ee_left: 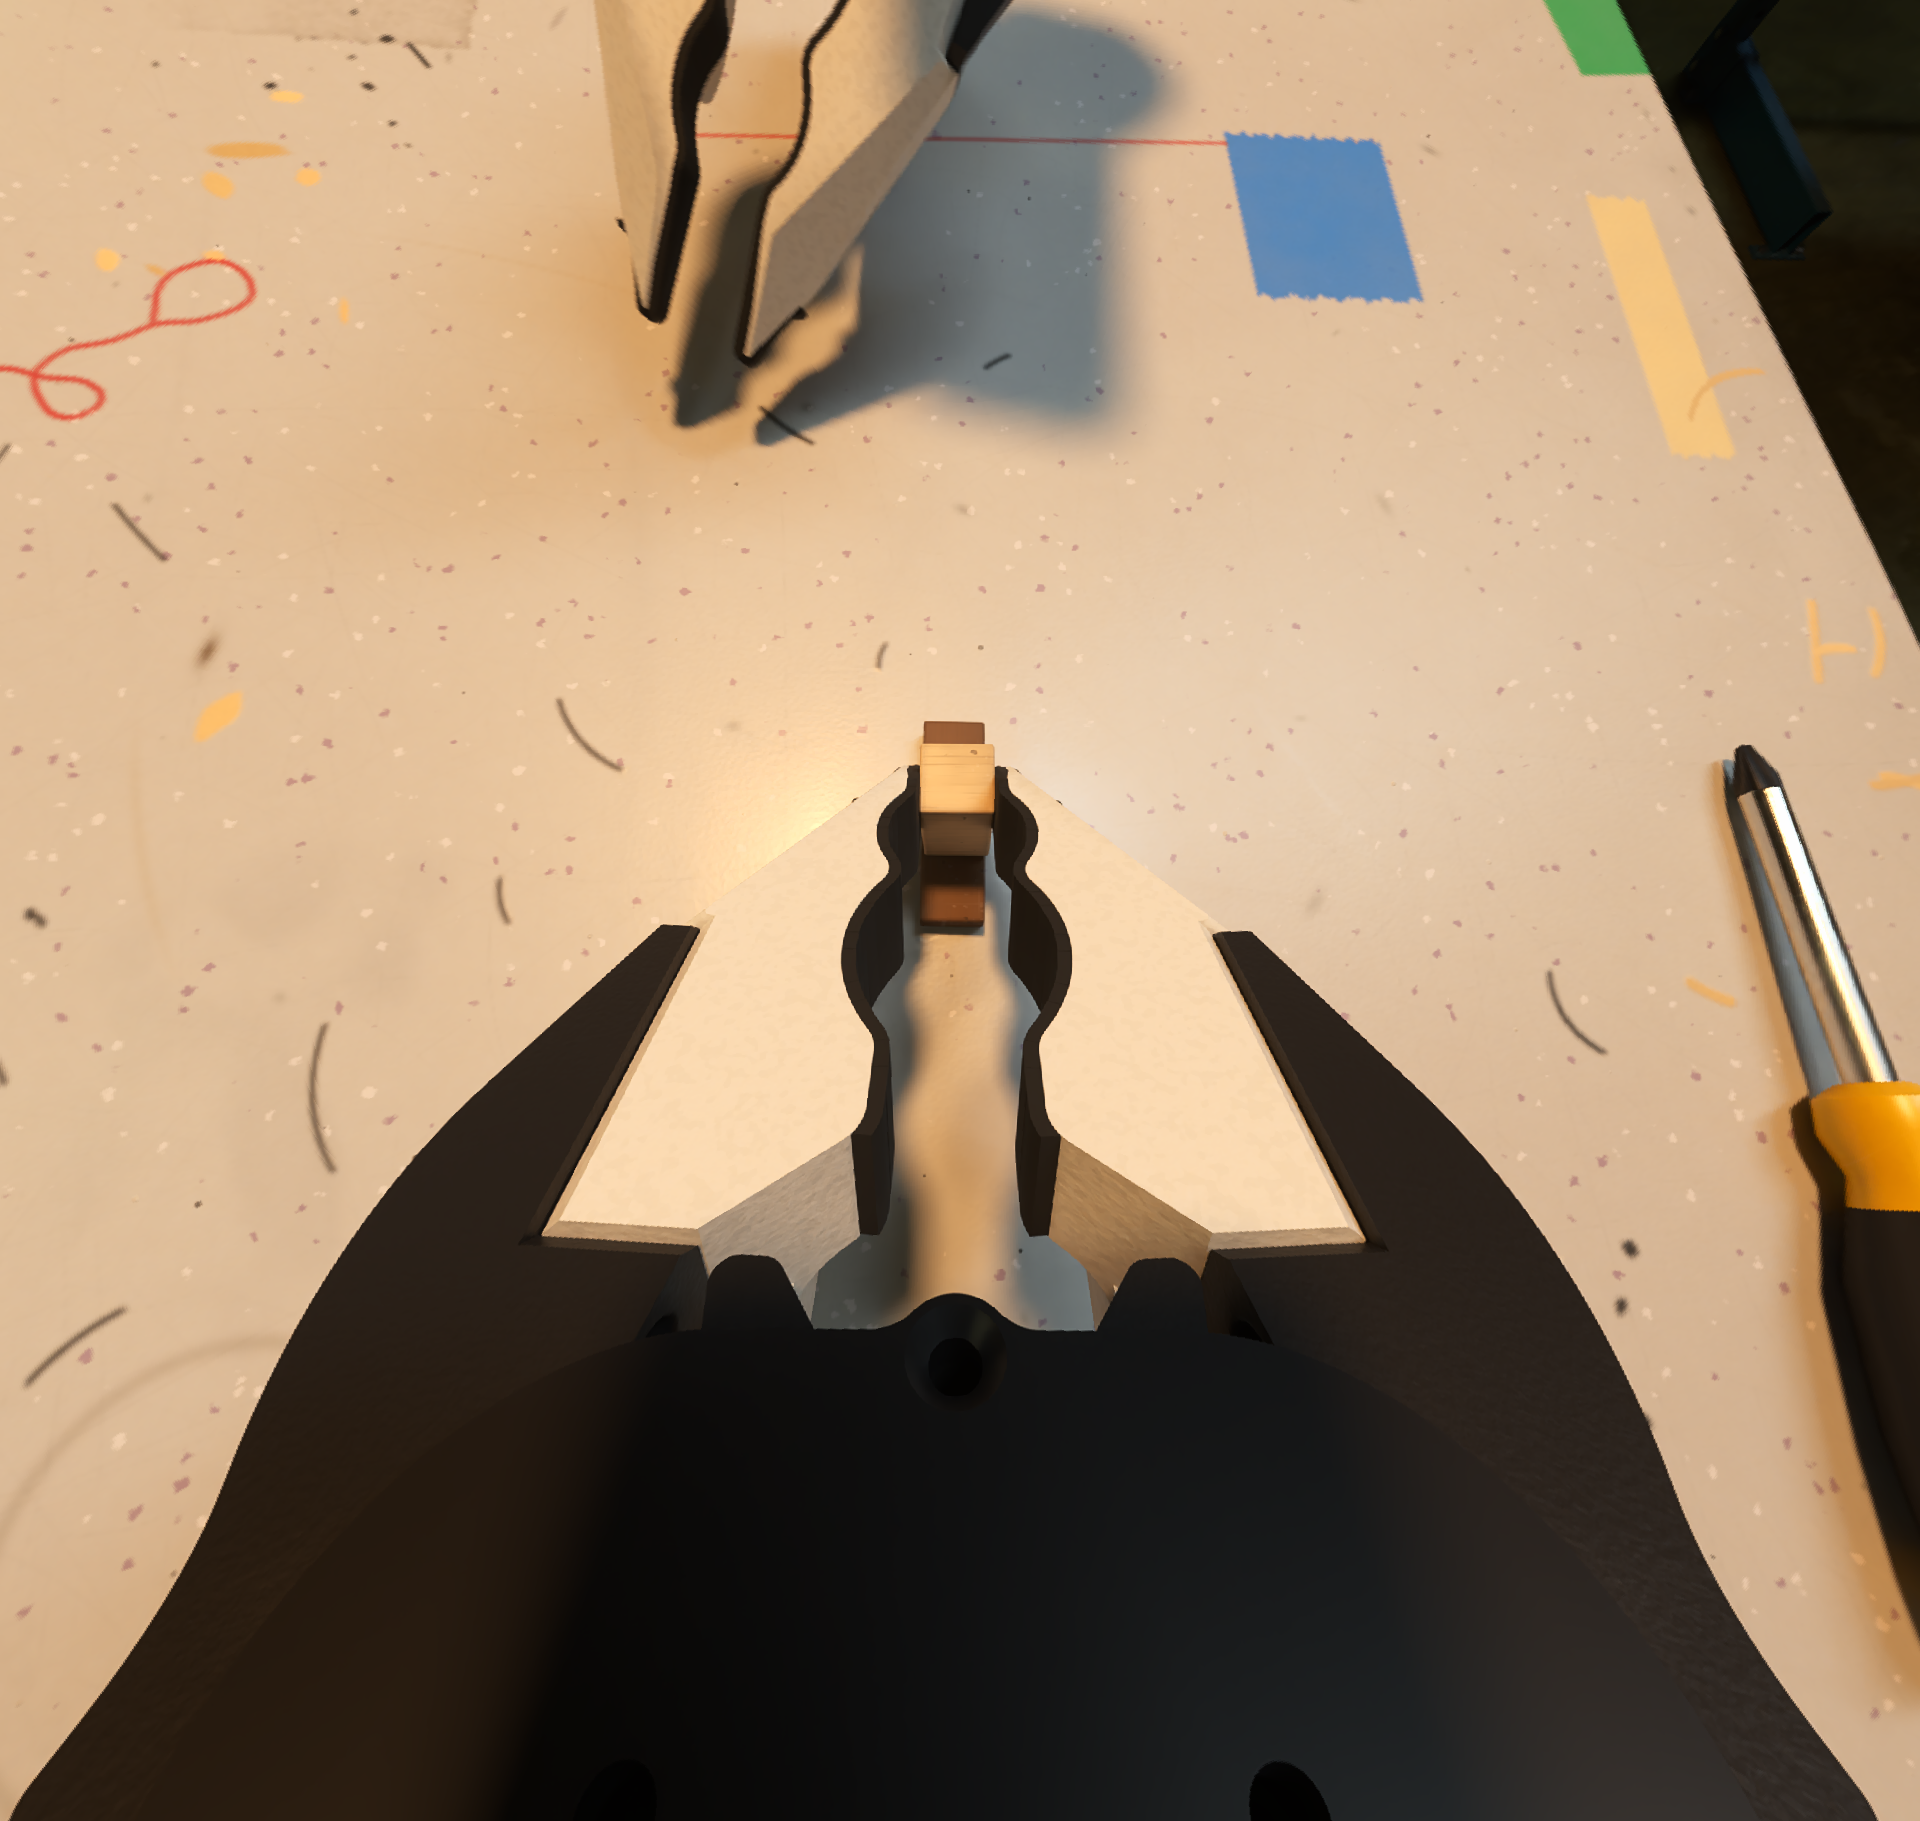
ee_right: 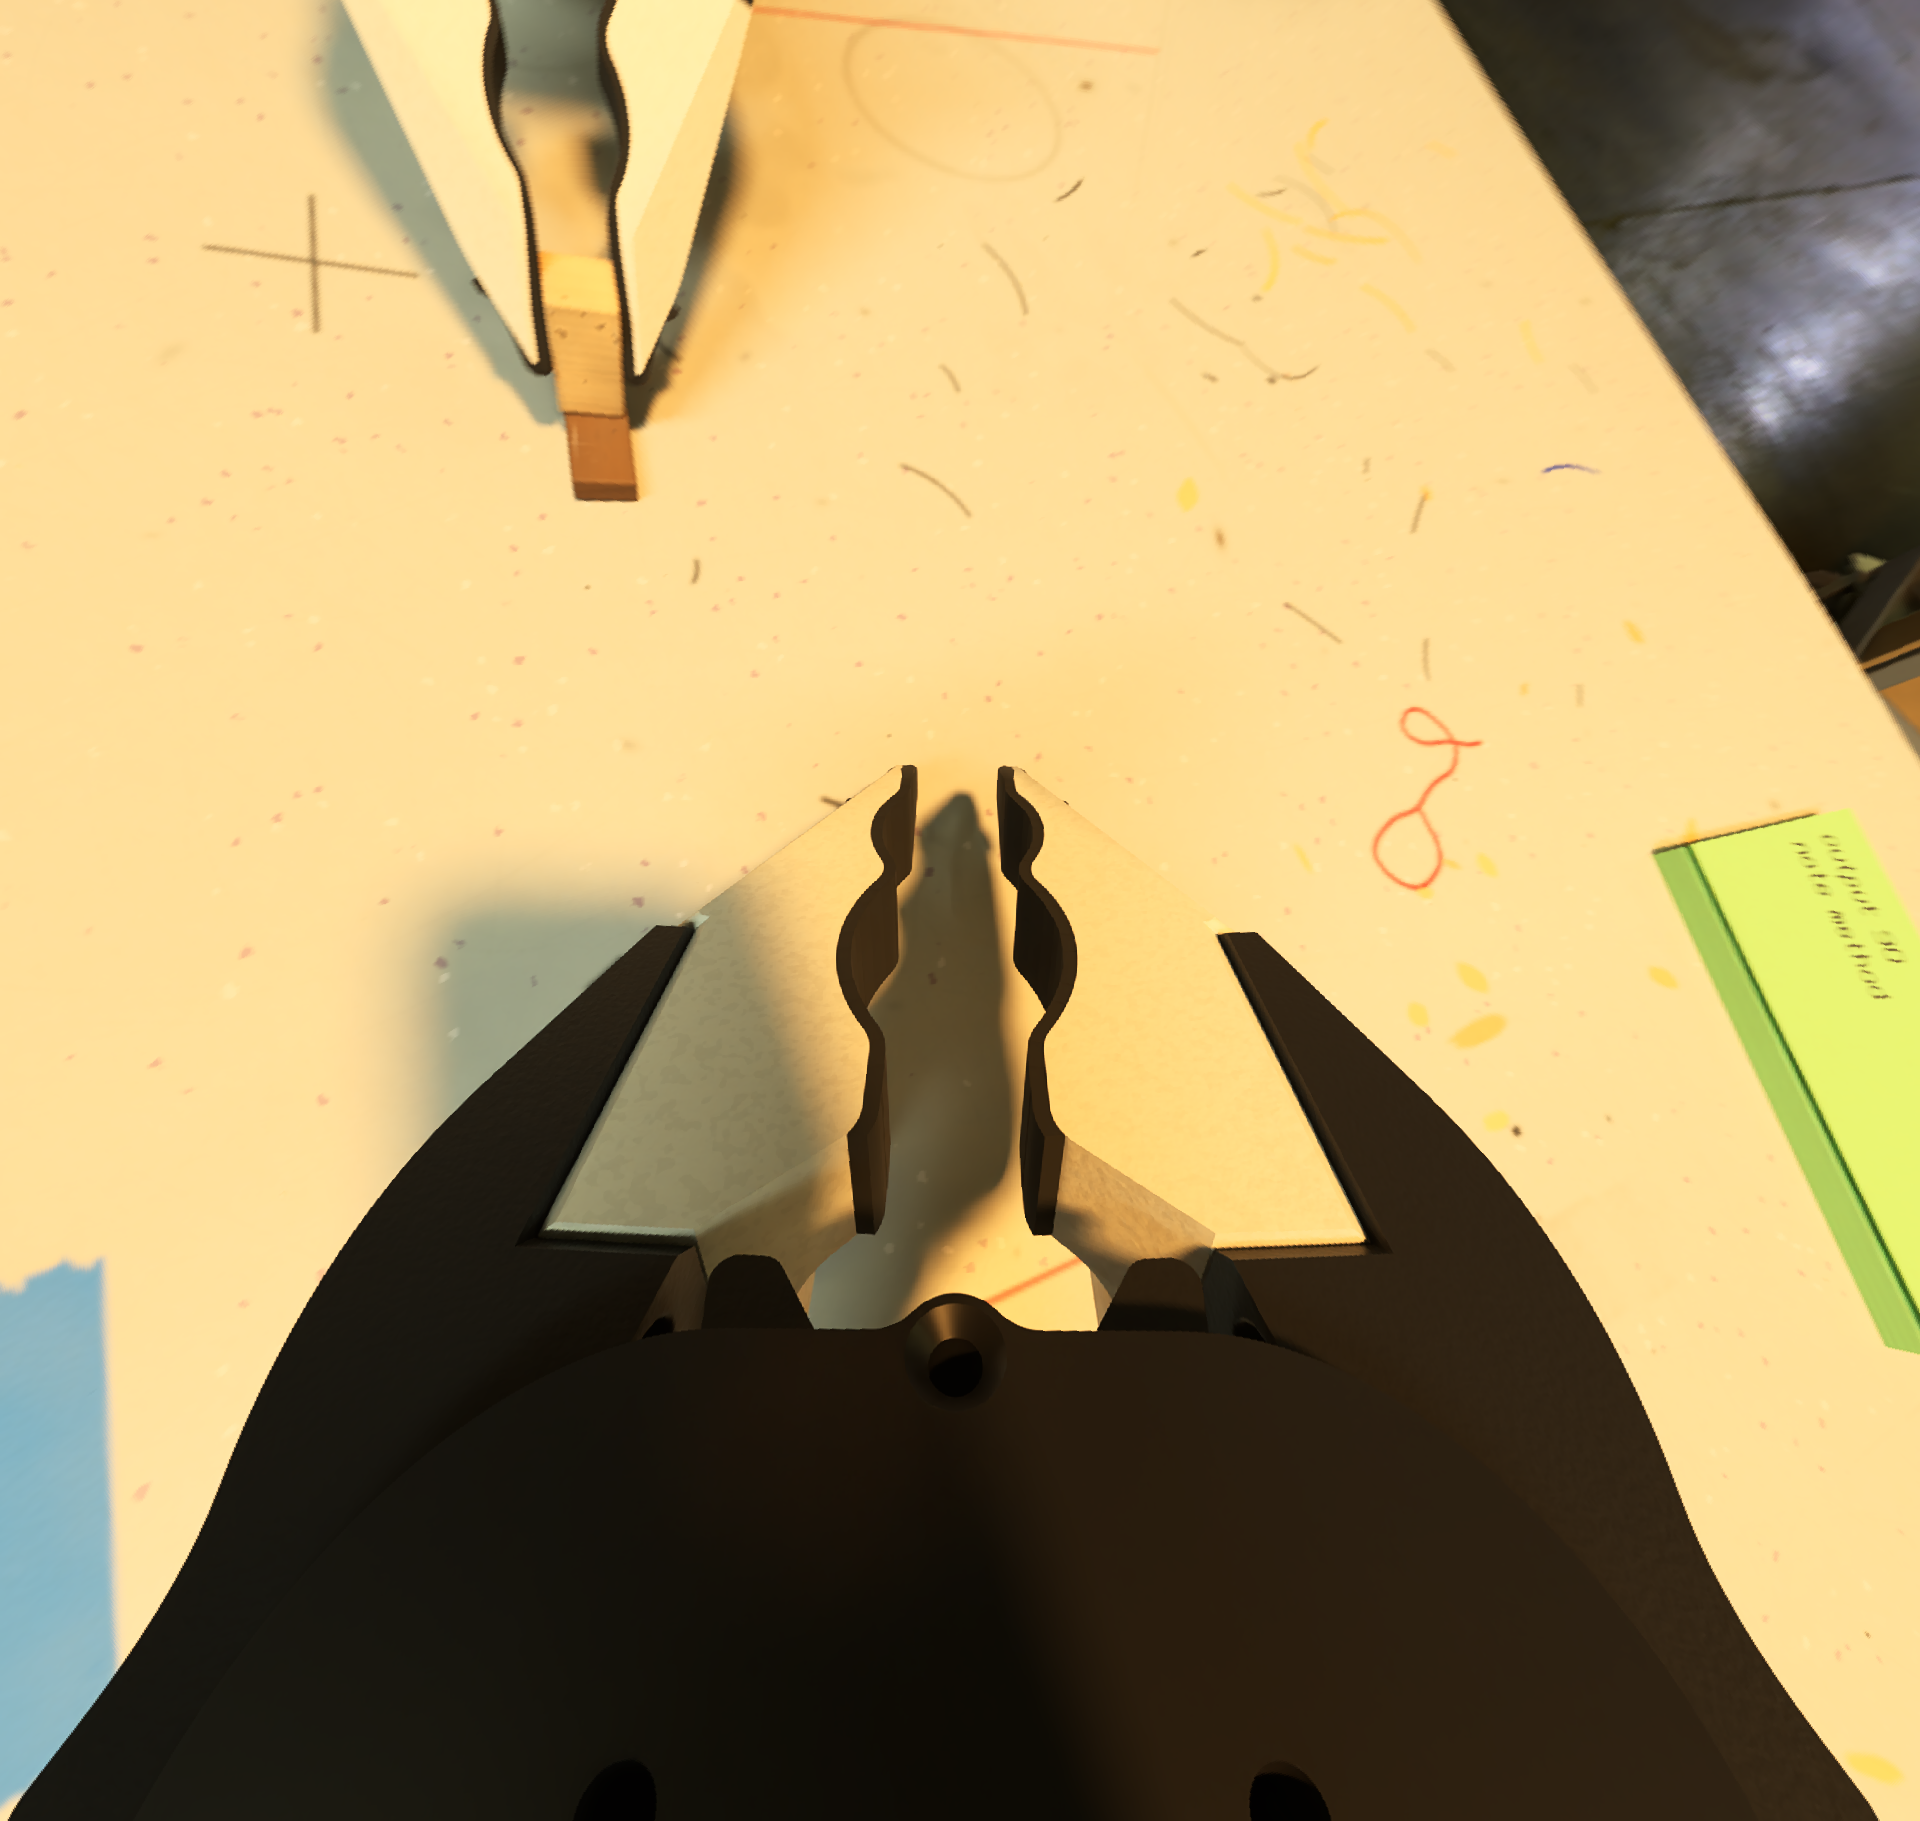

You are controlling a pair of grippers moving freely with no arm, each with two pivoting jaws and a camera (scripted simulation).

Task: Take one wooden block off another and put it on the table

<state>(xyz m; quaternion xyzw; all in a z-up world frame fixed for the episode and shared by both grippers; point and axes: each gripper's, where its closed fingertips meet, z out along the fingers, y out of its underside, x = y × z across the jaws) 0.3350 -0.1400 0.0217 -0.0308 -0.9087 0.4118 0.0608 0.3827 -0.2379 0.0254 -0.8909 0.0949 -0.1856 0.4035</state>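
Note:
A light wooden block (ee_left: 956, 797) sits on a dark brown block (ee_left: 951, 904) on the speckled table (ee_left: 416, 836). My left gripper (ee_left: 956, 784) is shut on the light block, its fingertips at the block's two sides. In the right wrist view the left gripper (ee_right: 587, 369) comes down from above onto the light block (ee_right: 582, 327), and the brown block (ee_right: 603, 462) stands on the table under it. I see no gap between the blocks. My right gripper (ee_right: 956, 779) is empty, its fingers a narrow gap apart, low over the table. It also shows in the left wrist view (ee_left: 701, 337).
A screwdriver (ee_left: 1808, 950) with a yellow and black handle lies at the right. Blue (ee_left: 1320, 213), green (ee_left: 1579, 5) and yellow (ee_left: 1657, 327) tape patches mark the table. A green pad (ee_right: 1829, 1044) lies near the table's right edge (ee_right: 1621, 337).

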